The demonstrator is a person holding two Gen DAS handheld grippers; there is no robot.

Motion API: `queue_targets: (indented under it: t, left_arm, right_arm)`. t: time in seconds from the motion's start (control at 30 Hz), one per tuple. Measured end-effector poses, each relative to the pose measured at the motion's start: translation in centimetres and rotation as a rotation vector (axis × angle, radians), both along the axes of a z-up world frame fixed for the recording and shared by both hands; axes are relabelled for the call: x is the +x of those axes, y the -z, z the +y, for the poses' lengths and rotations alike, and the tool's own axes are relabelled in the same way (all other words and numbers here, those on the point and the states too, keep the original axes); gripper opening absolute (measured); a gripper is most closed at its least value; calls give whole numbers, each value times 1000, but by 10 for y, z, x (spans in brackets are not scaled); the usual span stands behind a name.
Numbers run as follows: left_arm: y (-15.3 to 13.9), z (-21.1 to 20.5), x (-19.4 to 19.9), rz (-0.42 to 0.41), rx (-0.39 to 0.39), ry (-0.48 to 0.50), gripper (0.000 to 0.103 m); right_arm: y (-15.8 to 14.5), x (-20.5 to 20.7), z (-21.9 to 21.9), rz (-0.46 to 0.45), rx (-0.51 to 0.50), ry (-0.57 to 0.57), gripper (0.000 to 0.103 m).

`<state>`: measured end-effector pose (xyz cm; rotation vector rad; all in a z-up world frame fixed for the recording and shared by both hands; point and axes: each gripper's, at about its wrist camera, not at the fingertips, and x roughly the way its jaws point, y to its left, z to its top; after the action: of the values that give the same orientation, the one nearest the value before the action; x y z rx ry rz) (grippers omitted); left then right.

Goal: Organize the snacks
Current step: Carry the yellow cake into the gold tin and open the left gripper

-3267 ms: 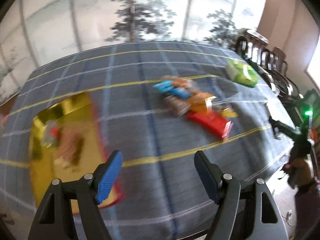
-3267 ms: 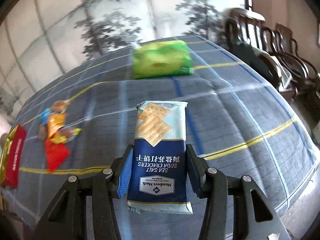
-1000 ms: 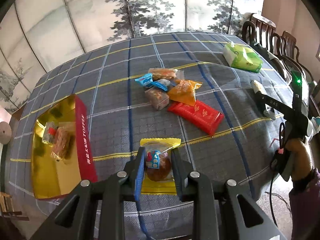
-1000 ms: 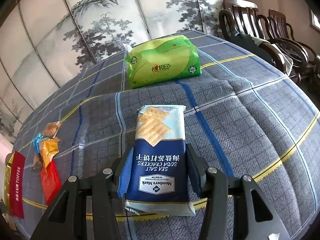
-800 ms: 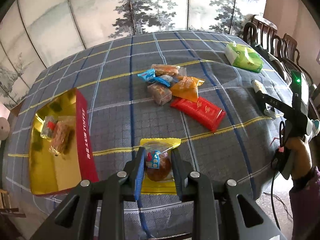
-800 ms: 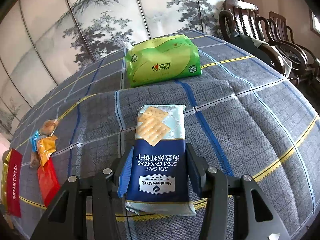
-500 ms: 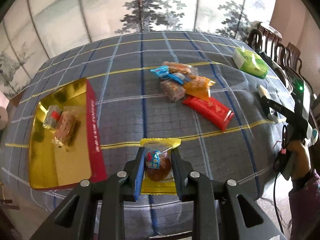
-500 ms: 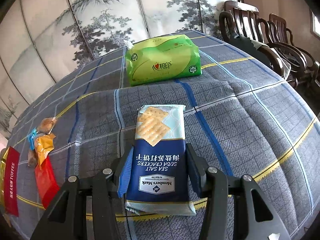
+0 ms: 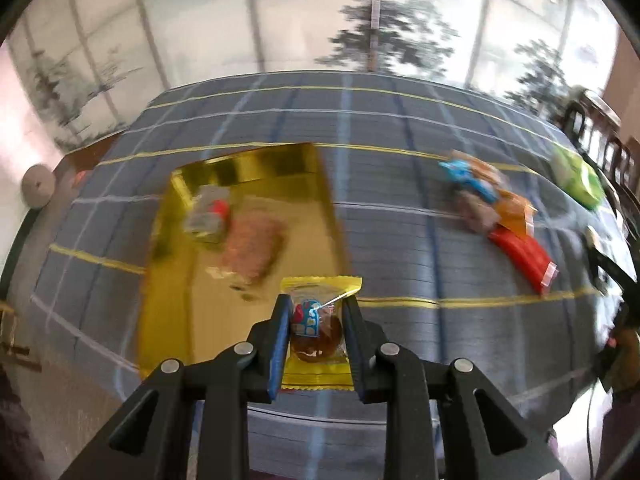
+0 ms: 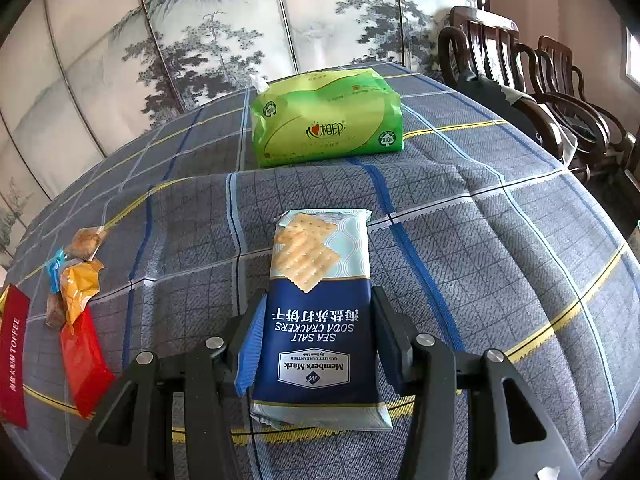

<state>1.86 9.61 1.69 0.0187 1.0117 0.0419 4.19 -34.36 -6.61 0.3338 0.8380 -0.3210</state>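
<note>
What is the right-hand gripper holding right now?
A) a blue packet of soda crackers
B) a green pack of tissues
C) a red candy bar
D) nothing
A: the right gripper has both fingers pressed against the sides of the cracker packet.

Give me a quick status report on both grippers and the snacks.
Left gripper shut on yellow pastry packet, above gold box edge. Right gripper shut on cracker pack. Nothing blocking the box.
</note>
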Motion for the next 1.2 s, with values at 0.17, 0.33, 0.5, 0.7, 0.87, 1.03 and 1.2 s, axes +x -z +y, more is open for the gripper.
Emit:
queue_targets:
  t: [0.17, 0.33, 0.5, 0.7, 0.87, 1.03, 1.2]
  left_arm:
    - [4, 37, 14, 24, 7, -71, 26]
    - [6, 50, 38, 49, 10, -80, 26]
    - [14, 56, 74, 82, -51, -79, 26]
    - [30, 55, 114, 108, -80, -76, 26]
    - [45, 60, 139, 144, -119, -91, 26]
    - [51, 59, 153, 138, -121, -100, 26]
    - [55, 53, 162, 139, -136, -88, 26]
  right_arm:
    - [0, 0, 0, 0, 0, 1, 47]
    - [0, 0, 1, 3, -5, 1, 47]
    - [1, 1, 1, 5, -8, 1, 47]
    - [1, 0, 1, 10, -15, 1, 48]
    - [1, 1, 1, 14, -20, 1, 48]
    - [2, -2, -1, 22, -34, 0, 48]
    - [1, -1, 0, 25, -38, 0, 48]
